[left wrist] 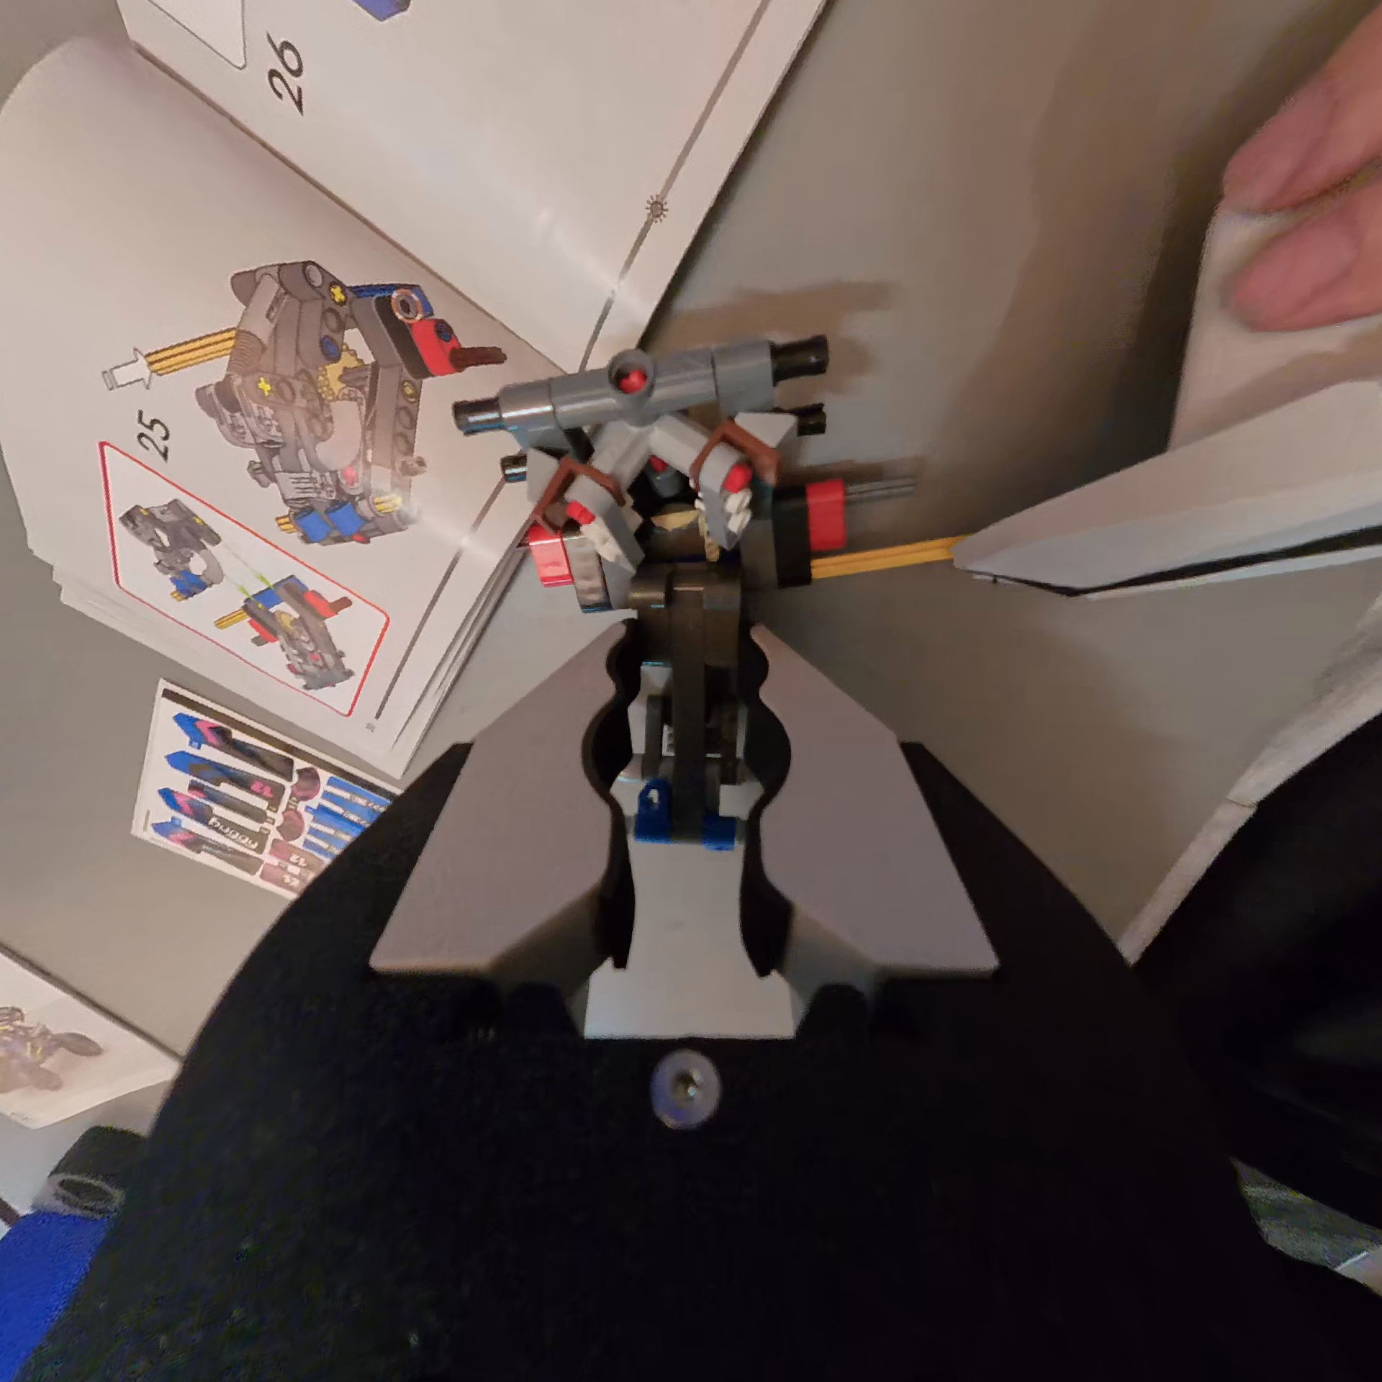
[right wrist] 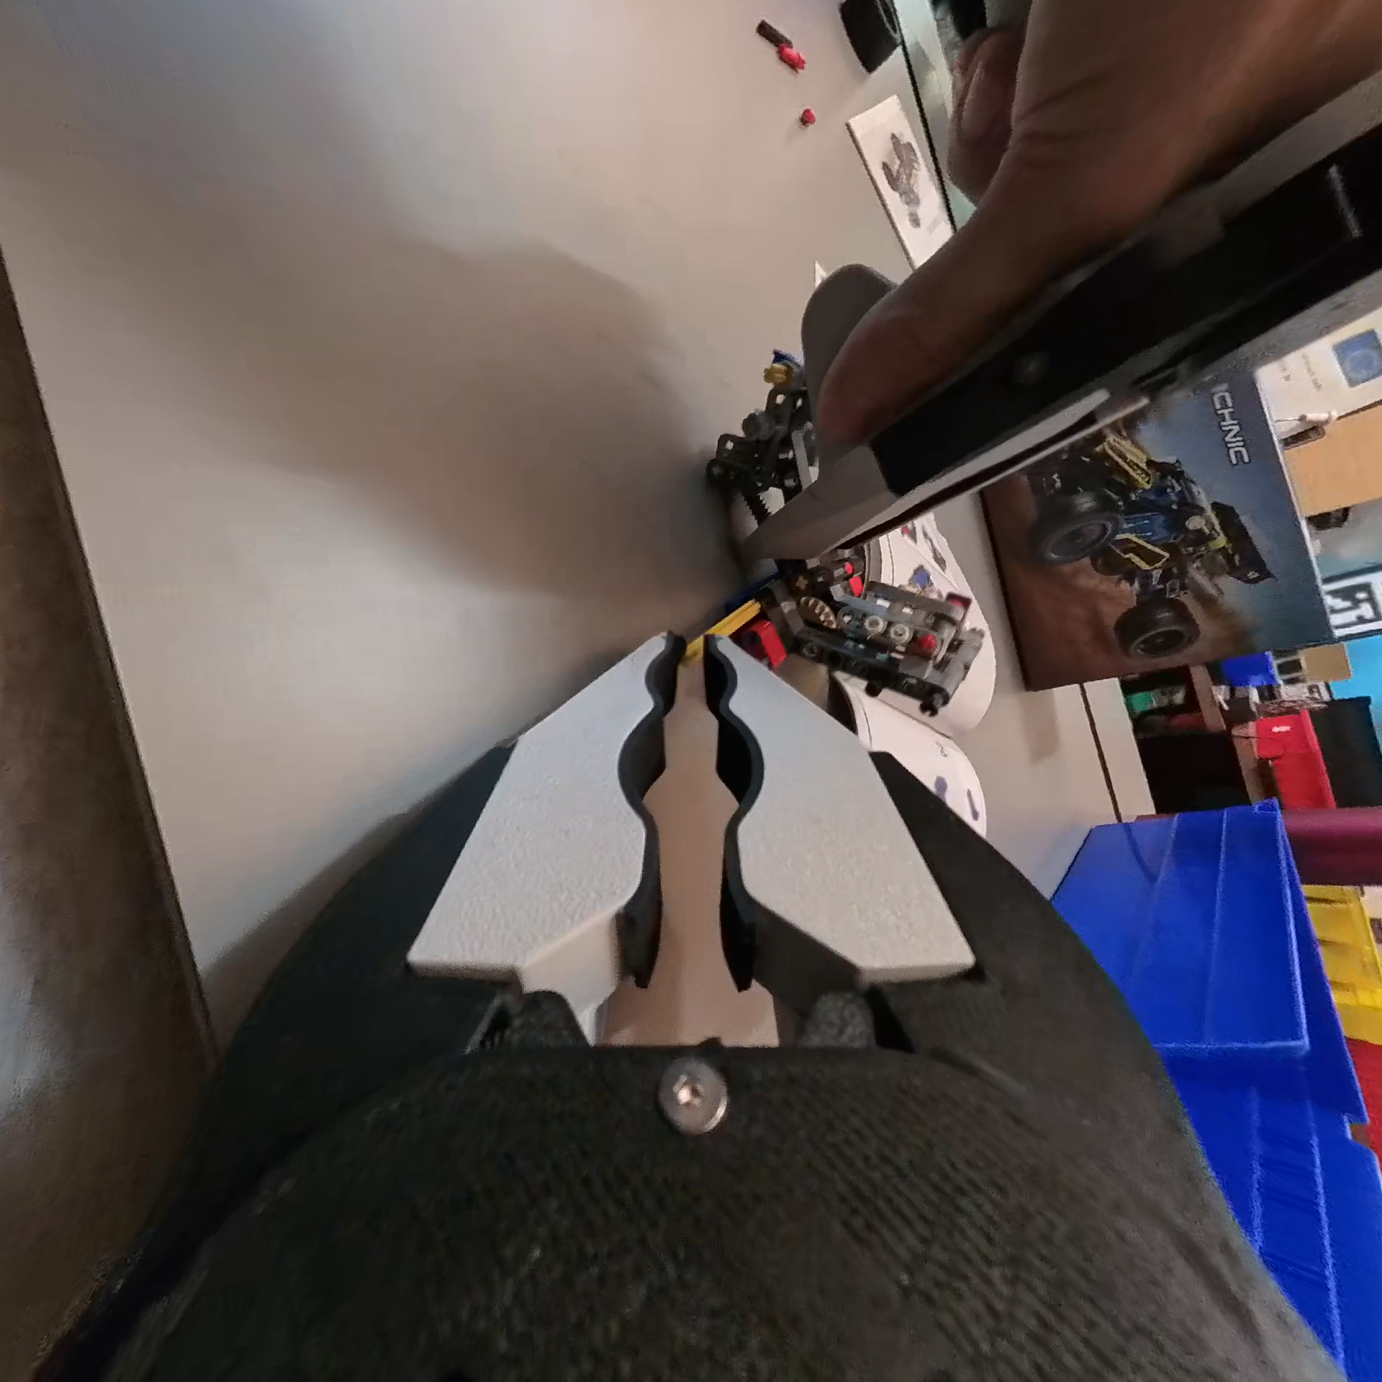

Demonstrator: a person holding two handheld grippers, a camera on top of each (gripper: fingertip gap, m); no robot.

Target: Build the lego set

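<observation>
In the left wrist view my left gripper (left wrist: 688, 636) is shut on the dark frame of a partly built grey, black and red lego assembly (left wrist: 658, 464), held above the grey table (left wrist: 935, 224). A yellow axle (left wrist: 882, 557) sticks out of the assembly's right side. My right gripper (left wrist: 965, 557) comes in from the right and grips the axle's outer end. In the right wrist view my right gripper (right wrist: 692, 647) is shut on the yellow axle (right wrist: 729, 624), which leads into the assembly (right wrist: 882, 628). The left gripper (right wrist: 770, 546) reaches down onto the assembly from the upper right.
An open instruction booklet (left wrist: 262, 336) and a sticker sheet (left wrist: 247, 793) lie to the left. The set's box (right wrist: 1159, 538) and a blue bin (right wrist: 1211, 935) stand on the right. Small red pieces (right wrist: 806, 116) and a black tyre (right wrist: 871, 30) lie far off. A hand (left wrist: 1309, 247) holds the right gripper. Across from one pair of fingers to the other is roughly 7 cm.
</observation>
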